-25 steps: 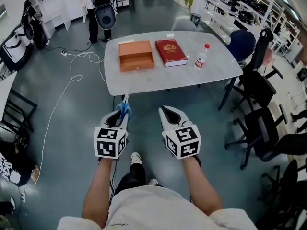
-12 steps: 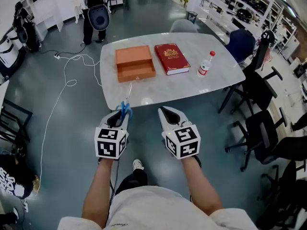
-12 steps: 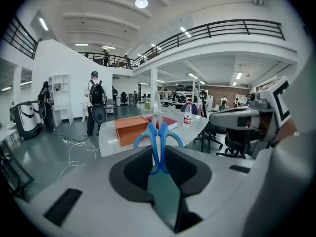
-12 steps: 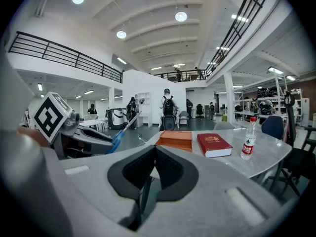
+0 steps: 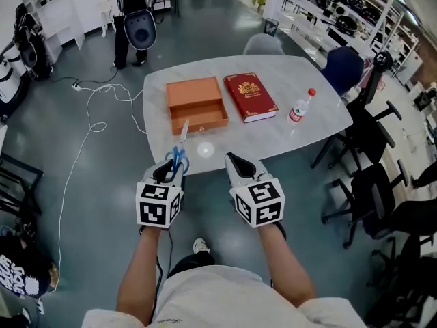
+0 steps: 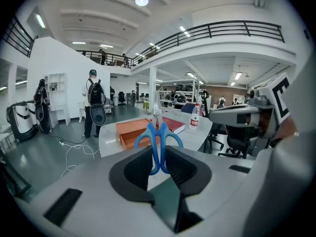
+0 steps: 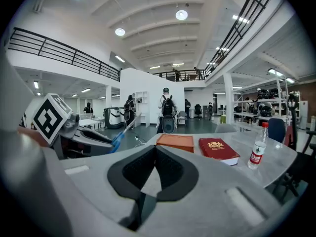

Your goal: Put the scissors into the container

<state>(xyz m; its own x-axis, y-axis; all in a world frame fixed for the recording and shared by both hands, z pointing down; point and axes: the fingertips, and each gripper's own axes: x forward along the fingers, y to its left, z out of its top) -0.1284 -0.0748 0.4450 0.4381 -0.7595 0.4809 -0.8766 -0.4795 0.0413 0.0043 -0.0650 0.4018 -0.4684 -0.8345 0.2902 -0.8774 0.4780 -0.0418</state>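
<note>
My left gripper (image 5: pixel 171 167) is shut on the handles of blue scissors (image 5: pixel 178 154), whose blades point up and forward over the near edge of the white table (image 5: pixel 300 132). In the left gripper view the scissors (image 6: pixel 158 135) stand upright between the jaws. The container is an open orange box (image 5: pixel 195 104) on the table, beyond the scissors' tips; it also shows as the orange box (image 6: pixel 132 131) and the orange box (image 7: pixel 176 142). My right gripper (image 5: pixel 236 164) hangs beside the left one, shut with nothing in it (image 7: pixel 154 152).
A red book (image 5: pixel 250 96) lies right of the box and a small water bottle (image 5: pixel 300 106) stands further right. Office chairs (image 5: pixel 372 176) crowd the table's right side. A white cable (image 5: pixel 89 125) trails on the floor at left. A person with a backpack (image 5: pixel 136 12) stands beyond the table.
The table has come nearer in the head view. Both grippers now reach its near edge, and the scissors' blades overlap the tabletop. Neither grip has changed.
</note>
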